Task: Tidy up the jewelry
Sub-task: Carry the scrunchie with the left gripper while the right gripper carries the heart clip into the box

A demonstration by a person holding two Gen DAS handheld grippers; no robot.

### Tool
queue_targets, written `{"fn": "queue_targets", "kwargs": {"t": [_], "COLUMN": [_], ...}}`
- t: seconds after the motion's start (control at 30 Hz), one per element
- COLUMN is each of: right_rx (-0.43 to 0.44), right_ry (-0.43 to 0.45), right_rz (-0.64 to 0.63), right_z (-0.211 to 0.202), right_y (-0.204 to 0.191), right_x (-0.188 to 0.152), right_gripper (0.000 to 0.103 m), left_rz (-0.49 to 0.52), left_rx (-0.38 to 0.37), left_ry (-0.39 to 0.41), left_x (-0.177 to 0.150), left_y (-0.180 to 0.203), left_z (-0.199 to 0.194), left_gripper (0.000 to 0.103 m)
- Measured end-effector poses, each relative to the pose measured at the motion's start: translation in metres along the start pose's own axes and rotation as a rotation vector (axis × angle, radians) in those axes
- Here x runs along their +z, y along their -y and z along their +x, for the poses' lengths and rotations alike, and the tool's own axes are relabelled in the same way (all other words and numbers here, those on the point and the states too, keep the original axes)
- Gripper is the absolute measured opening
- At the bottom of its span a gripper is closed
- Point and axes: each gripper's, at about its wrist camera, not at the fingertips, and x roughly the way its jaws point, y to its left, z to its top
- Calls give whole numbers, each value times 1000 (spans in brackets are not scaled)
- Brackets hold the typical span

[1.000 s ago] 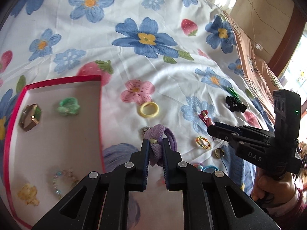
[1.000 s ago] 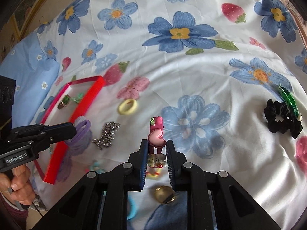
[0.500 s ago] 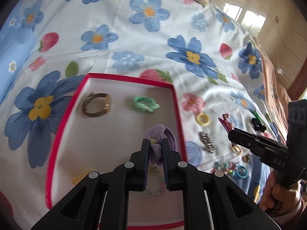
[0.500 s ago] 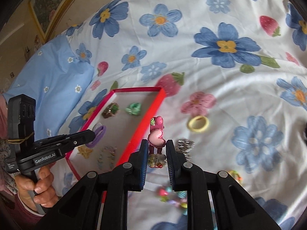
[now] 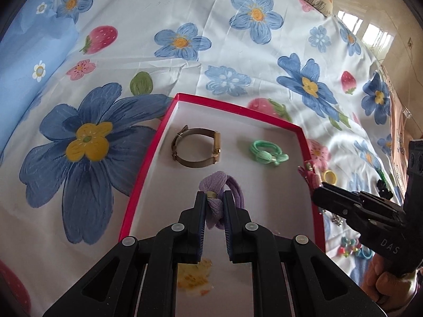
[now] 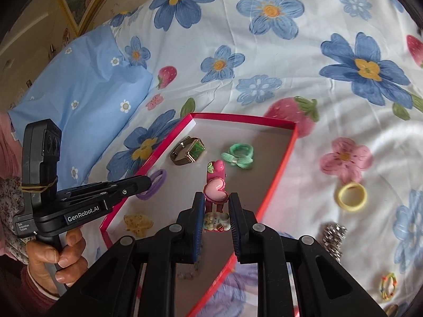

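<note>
A red-rimmed box [image 5: 148, 158] [image 6: 280, 169] with a pale floor lies on the flowered bedsheet. My left gripper [image 5: 214, 198] is shut on a purple hair tie [image 5: 222, 185] and hangs over the box's floor. My right gripper [image 6: 216, 200] is shut on a pink hair clip [image 6: 215, 182] with a heart charm, also above the box. Inside lie a watch [image 5: 197, 145] [image 6: 189, 152], a green hair tie [image 5: 268, 153] [image 6: 238, 155] and a yellow piece [image 5: 194, 274] [image 6: 138, 223]. The left gripper [image 6: 148, 182] shows at left in the right wrist view, with its purple tie [image 6: 156, 182].
On the sheet right of the box lie a yellow ring-shaped tie [image 6: 353, 196] [image 5: 330, 177], a silver chain piece [image 6: 333, 237] and a small multicoloured ring [image 6: 387, 285]. A blue pillow [image 6: 79, 92] sits at the far left. A hand [image 6: 53, 259] grips each tool.
Both grippers have carried their pieces leftward from the loose jewelry on the sheet to above the box. The box now fills the middle of both views.
</note>
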Motion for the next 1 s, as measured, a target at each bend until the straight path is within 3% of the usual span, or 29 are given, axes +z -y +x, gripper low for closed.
{"fn": "queue_targets", "kwargs": {"t": [0.23, 0.47, 1.0], "right_rx": [-38, -79, -68], "right_ry": [-79, -122, -127], "right_rz": [-8, -63, -68], "right_z": [45, 63, 65], "right_y": [3, 0, 0], "right_x": [8, 10, 13], "right_gripper": [18, 18, 24], "left_rz": [-1, 8, 6], "left_rx": [39, 63, 92], "left_ry": [-29, -57, -75], "left_x": [13, 16, 13], "left_y": [-4, -4, -4], "left_z": [32, 54, 58], "left_gripper": [12, 13, 22]}}
